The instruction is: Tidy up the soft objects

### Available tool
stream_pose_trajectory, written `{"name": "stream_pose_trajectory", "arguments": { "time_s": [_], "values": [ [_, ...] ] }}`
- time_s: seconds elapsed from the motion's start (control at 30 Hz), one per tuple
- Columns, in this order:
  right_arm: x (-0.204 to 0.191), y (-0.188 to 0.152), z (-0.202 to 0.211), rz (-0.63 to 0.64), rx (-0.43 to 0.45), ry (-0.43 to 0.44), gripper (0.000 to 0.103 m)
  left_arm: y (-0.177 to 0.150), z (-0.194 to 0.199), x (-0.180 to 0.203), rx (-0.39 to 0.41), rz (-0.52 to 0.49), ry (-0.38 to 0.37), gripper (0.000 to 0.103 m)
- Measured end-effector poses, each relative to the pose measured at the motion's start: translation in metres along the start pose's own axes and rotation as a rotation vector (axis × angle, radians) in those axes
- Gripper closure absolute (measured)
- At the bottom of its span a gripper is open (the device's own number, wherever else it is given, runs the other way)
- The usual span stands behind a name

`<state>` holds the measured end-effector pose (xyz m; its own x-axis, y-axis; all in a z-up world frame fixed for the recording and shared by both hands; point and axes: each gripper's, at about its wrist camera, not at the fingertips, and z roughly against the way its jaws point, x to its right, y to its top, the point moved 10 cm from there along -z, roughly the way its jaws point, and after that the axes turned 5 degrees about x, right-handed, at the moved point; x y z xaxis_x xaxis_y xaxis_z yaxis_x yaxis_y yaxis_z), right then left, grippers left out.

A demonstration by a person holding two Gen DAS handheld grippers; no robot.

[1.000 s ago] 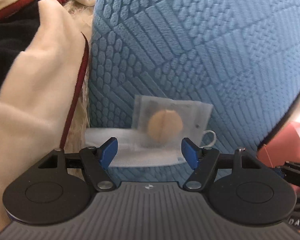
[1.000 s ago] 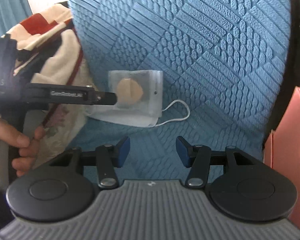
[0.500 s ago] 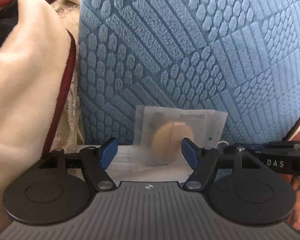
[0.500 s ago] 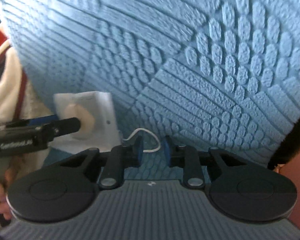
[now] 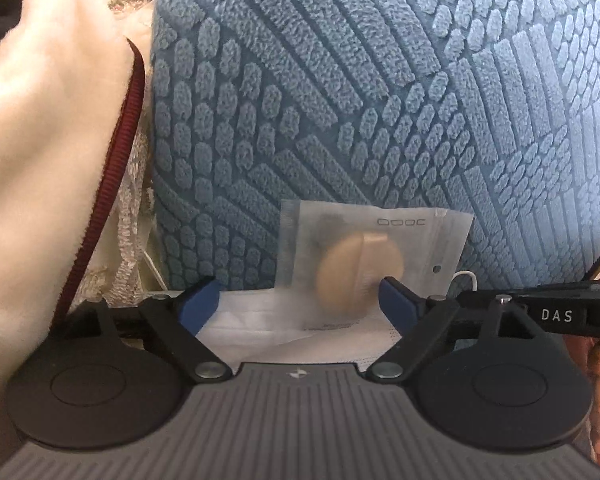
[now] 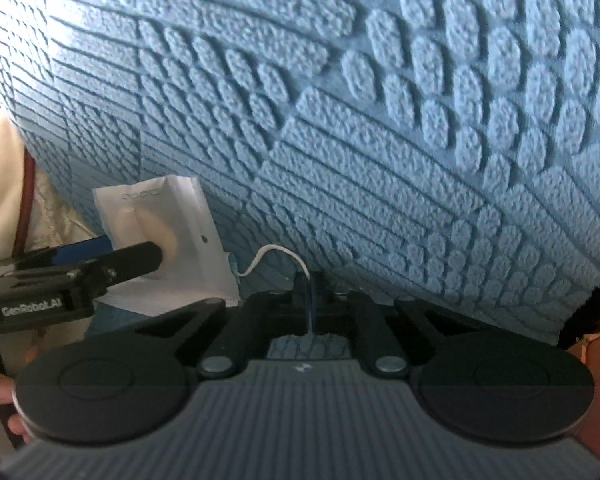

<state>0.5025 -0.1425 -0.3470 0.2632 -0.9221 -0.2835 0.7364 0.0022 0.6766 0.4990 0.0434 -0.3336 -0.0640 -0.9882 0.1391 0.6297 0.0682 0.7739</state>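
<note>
Closing fully, right gripper (image 6: pixel 309 280) now pinches white ear loop (image 6: pixel 274 254) at lower centre frame. Left gripper (image 5: pixel 300 306), jaws just widened, unclenched around sachet (image 5: pixel 374 264) lying on face mask (image 5: pixel 300 332), bottom centre, against blue textured cushion (image 5: pixel 380 100). Mask lift appears imminent.

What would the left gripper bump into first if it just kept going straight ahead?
Probably the clear packet with the tan round pad, lying on the white face mask. The open left gripper already straddles it. Behind lies the blue textured blanket. Depth is hard to judge.
</note>
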Motion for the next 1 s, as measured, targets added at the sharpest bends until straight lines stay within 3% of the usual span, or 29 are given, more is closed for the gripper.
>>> {"name": "stream_pose_trajectory", "arguments": {
  "time_s": [0.27, 0.47, 0.53, 0.63, 0.83, 0.9, 1.0],
  "values": [
    [-0.004, 0.003, 0.006, 0.017, 0.018, 0.026, 0.099, -0.009, -0.006, 0.020, 0.027, -0.092, -0.001, 0.014],
    [-0.025, -0.012, 0.007, 0.036, 0.021, 0.049, 0.099, -0.003, -0.008, 0.027, 0.038, -0.098, -0.021, 0.019],
    [-0.030, -0.011, 0.005, 0.051, 0.023, 0.051, 0.099, 0.001, -0.007, 0.019, 0.035, -0.067, -0.027, 0.030],
    [-0.039, -0.014, 0.004, 0.062, 0.021, 0.060, 0.099, 0.004, -0.009, 0.016, 0.025, -0.054, -0.041, 0.034],
    [-0.056, -0.017, 0.002, 0.066, 0.023, 0.077, 0.099, 0.010, -0.014, 0.029, -0.004, -0.084, -0.048, 0.079],
    [-0.057, -0.014, 0.004, 0.075, 0.031, 0.073, 0.099, 0.014, -0.012, 0.035, -0.004, -0.083, -0.058, 0.087],
    [-0.058, -0.008, 0.012, 0.072, 0.040, 0.064, 0.099, 0.023, -0.006, 0.043, 0.007, -0.054, -0.083, 0.087]
  ]
}}
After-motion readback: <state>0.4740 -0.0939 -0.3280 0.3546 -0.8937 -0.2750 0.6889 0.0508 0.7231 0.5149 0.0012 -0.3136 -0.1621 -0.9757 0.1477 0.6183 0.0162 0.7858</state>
